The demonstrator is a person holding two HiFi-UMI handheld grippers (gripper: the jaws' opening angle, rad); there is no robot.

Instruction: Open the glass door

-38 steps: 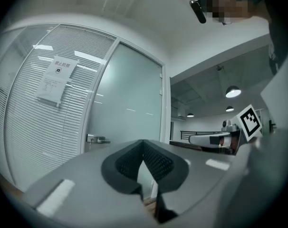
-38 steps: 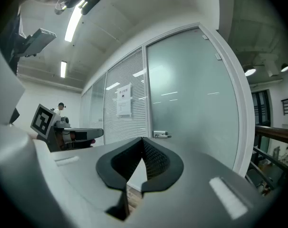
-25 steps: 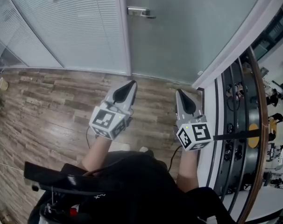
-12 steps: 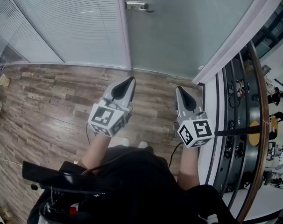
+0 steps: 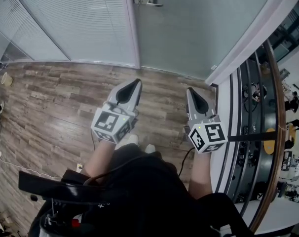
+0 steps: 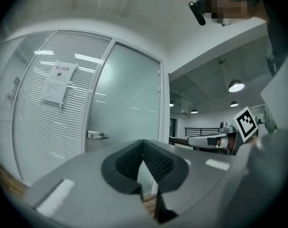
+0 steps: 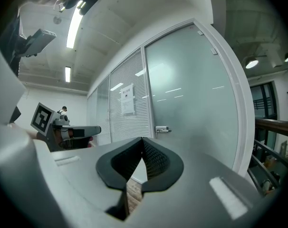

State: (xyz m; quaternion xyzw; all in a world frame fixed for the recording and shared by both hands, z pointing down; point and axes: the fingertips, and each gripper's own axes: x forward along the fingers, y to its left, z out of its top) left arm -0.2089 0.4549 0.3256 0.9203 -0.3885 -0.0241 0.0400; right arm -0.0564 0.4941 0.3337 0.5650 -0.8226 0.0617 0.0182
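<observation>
Left gripper (image 5: 134, 84): jaws pressed together, nothing between them. Right gripper (image 5: 191, 93): same condition. Both point over the wood floor (image 5: 51, 98) toward the glass door (image 5: 189, 33), well apart from it. The door handle (image 5: 147, 0) is at its left edge.

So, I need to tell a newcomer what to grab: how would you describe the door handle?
Past the wooden floor, a plain frosted door stands right of the panel with blinds. The handle is the small silver lever at that door's left edge, beside the white frame post; nothing else sticks out there.
</observation>
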